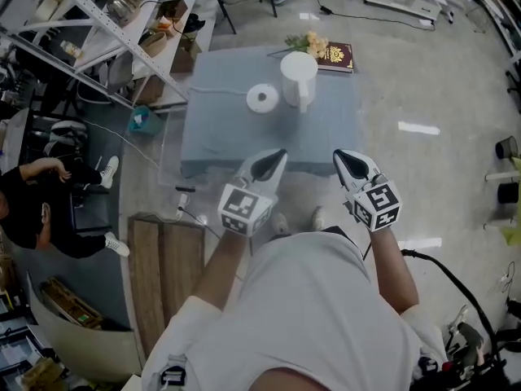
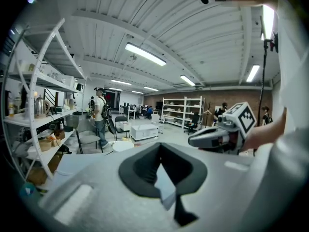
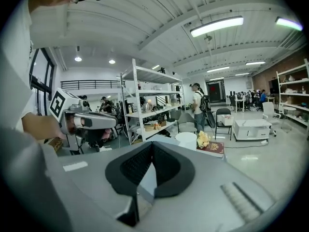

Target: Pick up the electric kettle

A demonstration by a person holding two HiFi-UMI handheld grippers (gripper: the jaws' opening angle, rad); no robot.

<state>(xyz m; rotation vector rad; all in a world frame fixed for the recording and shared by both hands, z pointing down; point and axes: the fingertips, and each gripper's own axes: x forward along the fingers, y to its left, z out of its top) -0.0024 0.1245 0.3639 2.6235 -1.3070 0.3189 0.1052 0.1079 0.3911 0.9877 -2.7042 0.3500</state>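
My left gripper (image 1: pixel 275 157) has its fingers pressed together on nothing, just short of the table's (image 1: pixel 213 141) near edge. The electric kettle (image 1: pixel 298 78) is a plain white jug, standing upright toward the table's far side, just right of a white round disc (image 1: pixel 262 98). My right gripper (image 1: pixel 343 156) is likewise closed and empty. A metal shelf rack (image 1: pixel 98 23) crowds the table's left side. The near cloth lies bare, a dark red book (image 1: pixel 337 56) sits at the far right corner, and open floor (image 1: pixel 431 96) lies to the right.
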